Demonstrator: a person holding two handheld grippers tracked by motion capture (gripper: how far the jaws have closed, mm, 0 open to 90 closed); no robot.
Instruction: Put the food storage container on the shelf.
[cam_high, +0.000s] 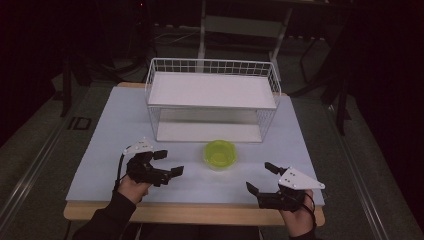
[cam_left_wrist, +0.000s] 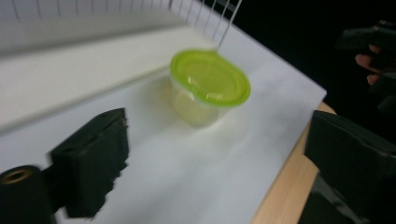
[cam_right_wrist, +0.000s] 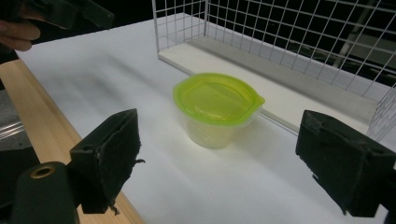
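A clear plastic tub with a lime-green lid (cam_high: 220, 153) stands upright on the white tabletop (cam_high: 115, 145), just in front of the wire rack. My left gripper (cam_high: 169, 162) hovers to its left, open and apart from it. My right gripper (cam_high: 261, 177) rests near the front edge, lower right of the tub, also open. In the left gripper view the tub (cam_left_wrist: 210, 84) sits ahead of the wide-apart jaws of the left gripper (cam_left_wrist: 219, 133), with nothing between them. The right gripper view shows the tub (cam_right_wrist: 217, 105) beyond the spread jaws of the right gripper (cam_right_wrist: 220, 140), untouched.
A white wire rack (cam_high: 212, 92) with an upper shelf and a lower board stands at the back centre of the table; its mesh (cam_right_wrist: 299, 42) rises right behind the tub. The wooden table edge (cam_high: 200, 212) runs along the front. Dark floor surrounds the table.
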